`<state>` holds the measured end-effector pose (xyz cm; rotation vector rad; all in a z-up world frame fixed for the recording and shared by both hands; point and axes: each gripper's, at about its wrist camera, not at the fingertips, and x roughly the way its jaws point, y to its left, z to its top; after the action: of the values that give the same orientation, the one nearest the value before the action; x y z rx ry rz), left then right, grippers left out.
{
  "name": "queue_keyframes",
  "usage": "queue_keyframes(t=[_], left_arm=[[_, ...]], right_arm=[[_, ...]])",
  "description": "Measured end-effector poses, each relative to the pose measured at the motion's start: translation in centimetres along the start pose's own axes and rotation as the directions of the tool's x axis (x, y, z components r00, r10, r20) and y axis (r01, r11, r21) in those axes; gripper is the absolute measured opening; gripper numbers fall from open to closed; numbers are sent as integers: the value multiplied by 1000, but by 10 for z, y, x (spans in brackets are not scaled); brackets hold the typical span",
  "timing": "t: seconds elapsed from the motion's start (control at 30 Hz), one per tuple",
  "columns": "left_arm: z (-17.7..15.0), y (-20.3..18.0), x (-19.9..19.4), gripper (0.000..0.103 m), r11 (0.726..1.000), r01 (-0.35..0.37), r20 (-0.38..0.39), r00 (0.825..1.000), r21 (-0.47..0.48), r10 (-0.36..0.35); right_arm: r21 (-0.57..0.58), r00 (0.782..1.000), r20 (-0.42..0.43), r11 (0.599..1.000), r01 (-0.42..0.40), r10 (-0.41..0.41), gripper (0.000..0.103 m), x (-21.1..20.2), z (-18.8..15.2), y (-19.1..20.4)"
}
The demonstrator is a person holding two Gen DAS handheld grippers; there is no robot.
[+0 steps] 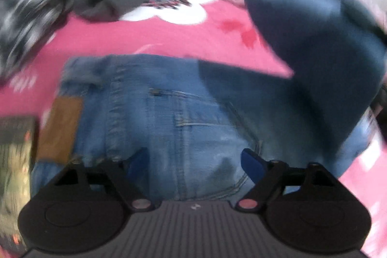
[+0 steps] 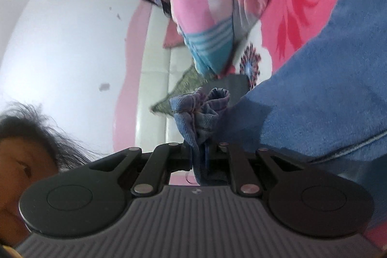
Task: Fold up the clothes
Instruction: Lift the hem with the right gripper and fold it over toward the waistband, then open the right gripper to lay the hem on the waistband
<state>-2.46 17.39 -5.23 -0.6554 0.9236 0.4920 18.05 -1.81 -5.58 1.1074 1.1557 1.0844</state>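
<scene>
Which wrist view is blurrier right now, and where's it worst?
Left wrist: motion blur throughout, worst at the fisheye rim; jeans stitching only just readable, left gripper body sharp. Right wrist: sharper; denim bunch in the right gripper is crisp, bright wall nearly washed out.

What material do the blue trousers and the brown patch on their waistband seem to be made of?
The trousers look like washed denim: faded blue, with doubled seams and a rivet at the pocket. The brown patch looks like leather or an imitation, matte and tan; the blur leaves this open.
</scene>
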Motion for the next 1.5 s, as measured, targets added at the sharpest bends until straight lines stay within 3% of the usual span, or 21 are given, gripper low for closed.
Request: queue_keyframes(t=[0.2,0.33,0.43,0.67,0.9,1.03,1.13,1.2,1.37,1.5], left_arm=[[1,66,-49,79,985,75,38,997,-158,-69],[-3,105,-69,75,960,117,57,993,-253,-106],[-3,128,-72,68,930,147,68,989,-338,-132],[0,167,-69,57,826,215,93,976,-522,-195],[7,172,-51,57,804,276,53,955,-527,-293],[9,169,-40,57,805,275,22,950,-525,-310],[10,167,-38,57,813,271,13,951,-515,-308],[11,167,-38,57,827,263,2,953,-497,-302],[13,163,-34,57,867,232,-44,959,-441,-279],[17,152,-34,50,913,193,-58,972,-361,-228]], right_arm=[[-200,984,-149,977,71,-102,7,55,-34,22],[-391,936,-216,903,178,-278,7,97,-69,23],[-497,908,-221,842,209,-356,7,111,-94,26],[-756,865,-160,623,202,-475,7,144,-135,46],[-934,798,-93,329,137,-596,7,176,-175,40],[-990,769,-31,125,64,-639,15,184,-203,37],[-1000,774,10,-25,-8,-634,20,184,-225,41],[-996,783,22,-83,-38,-622,24,179,-233,45],[-968,805,-69,-157,-198,-589,45,158,-249,52],[-950,791,-161,-124,-287,-590,50,142,-254,56]])
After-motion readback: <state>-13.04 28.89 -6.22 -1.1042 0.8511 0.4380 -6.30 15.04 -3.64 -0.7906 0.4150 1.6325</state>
